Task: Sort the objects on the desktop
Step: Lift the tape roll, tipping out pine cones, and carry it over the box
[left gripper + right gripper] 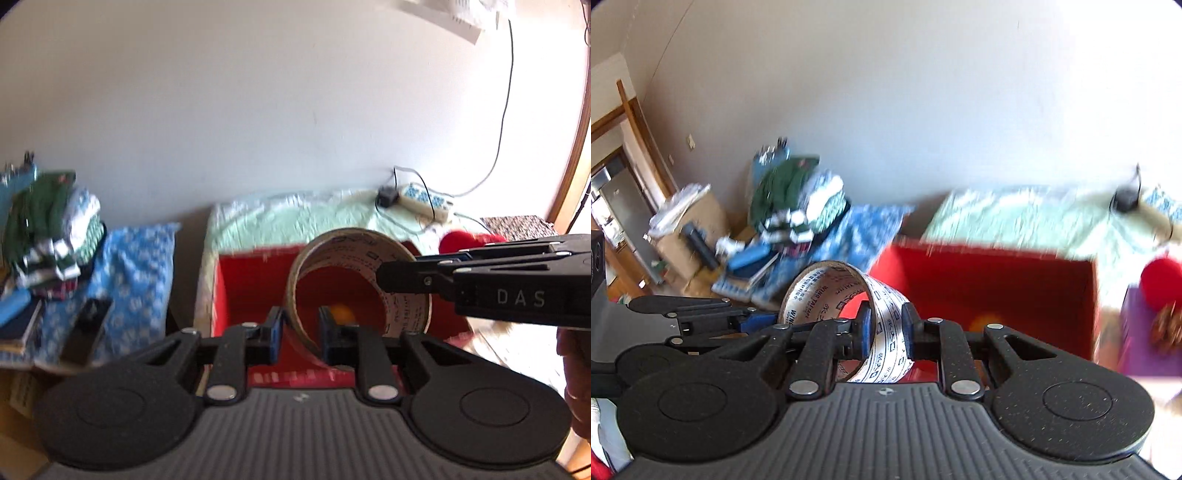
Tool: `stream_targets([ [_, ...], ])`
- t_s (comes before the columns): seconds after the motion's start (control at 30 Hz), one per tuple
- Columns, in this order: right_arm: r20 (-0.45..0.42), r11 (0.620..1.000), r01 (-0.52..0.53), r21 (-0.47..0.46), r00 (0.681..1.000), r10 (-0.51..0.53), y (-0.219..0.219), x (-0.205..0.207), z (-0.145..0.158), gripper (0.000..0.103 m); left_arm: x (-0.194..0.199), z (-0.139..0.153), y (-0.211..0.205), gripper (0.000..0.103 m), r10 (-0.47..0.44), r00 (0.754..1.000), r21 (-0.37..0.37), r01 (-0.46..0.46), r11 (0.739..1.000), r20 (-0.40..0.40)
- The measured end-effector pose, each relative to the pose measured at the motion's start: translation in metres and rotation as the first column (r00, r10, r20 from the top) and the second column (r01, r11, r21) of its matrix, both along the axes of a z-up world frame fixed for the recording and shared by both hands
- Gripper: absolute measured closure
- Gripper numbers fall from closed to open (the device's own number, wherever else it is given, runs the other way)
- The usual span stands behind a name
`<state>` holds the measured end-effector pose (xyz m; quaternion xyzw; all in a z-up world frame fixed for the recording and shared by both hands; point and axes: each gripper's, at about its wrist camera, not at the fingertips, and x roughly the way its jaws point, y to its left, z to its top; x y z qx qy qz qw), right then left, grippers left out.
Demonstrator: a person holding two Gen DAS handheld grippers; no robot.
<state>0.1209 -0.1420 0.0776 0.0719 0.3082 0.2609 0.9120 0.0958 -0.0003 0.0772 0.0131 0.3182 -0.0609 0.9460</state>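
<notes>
Behind everything, a pale wall (258, 92), with a cable (508, 110) hanging down it on the right. Below that, a light green cloth (295, 214) spread over the surface, and to its left a blue patterned cloth (136, 266) carrying a heap of folded clothes (55, 229). On the green cloth, an open red box (258, 291) (997, 288), with something small and orange (341, 313) lying on its floor. Right of the box, a red ball (1161, 282), blurred. Near the wall, a white power strip (424, 201) with a black plug (387, 195) in it.

Held above the box's opening, a roll of tape (354, 280) (849, 321), printed on the inside of its ring, standing on edge. Gripped from two sides: left gripper (301, 332) closed narrow across the ring's lower wall, one blue pad inside the ring and one outside; right gripper (884, 332) clamped the same way on the ring's wall. In the left wrist view, the right tool reaching in from the right edge to the ring's right rim.
</notes>
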Motion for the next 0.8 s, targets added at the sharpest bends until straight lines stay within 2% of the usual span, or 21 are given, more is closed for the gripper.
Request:
stream_targets([
  [0.07, 0.015, 1.0, 0.004, -0.01, 1.0, -0.004, -0.001, 0.018, 0.004, 0.085, 0.021, 0.001, 0.0, 0.084, 0.013, 1.0, -0.004, -0.013, 1.0, -0.005],
  [0.13, -0.009, 1.0, 0.012, -0.019, 1.0, -0.012, -0.001, 0.04, 0.002, 0.085, 0.045, -0.006, 0.002, 0.085, 0.029, 0.999, -0.004, -0.029, 1.0, -0.033],
  [0.23, -0.09, 0.999, 0.009, -0.032, 0.996, -0.012, 0.002, 0.078, -0.016, 0.086, 0.082, -0.029, 0.004, 0.089, 0.056, 0.994, 0.022, -0.054, 0.998, -0.099],
  [0.37, -0.231, 0.999, -0.003, -0.051, 0.973, -0.009, 0.013, 0.123, -0.052, 0.086, 0.115, -0.07, 0.003, 0.089, 0.071, 0.978, 0.075, -0.058, 0.996, -0.197],
  [0.53, -0.396, 0.996, -0.013, -0.094, 0.918, -0.026, 0.027, 0.159, -0.097, 0.086, 0.151, -0.114, -0.004, 0.09, 0.093, 0.943, 0.134, -0.052, 0.99, -0.319],
  [0.63, -0.46, 0.992, -0.012, -0.123, 0.887, -0.046, 0.035, 0.169, -0.116, 0.088, 0.168, -0.133, -0.008, 0.09, 0.11, 0.919, 0.173, -0.046, 0.984, -0.379],
  [0.8, -0.524, 0.985, 0.007, -0.17, 0.846, -0.097, 0.043, 0.186, -0.141, 0.092, 0.191, -0.156, -0.009, 0.086, 0.118, 0.866, 0.187, -0.029, 0.982, -0.486],
])
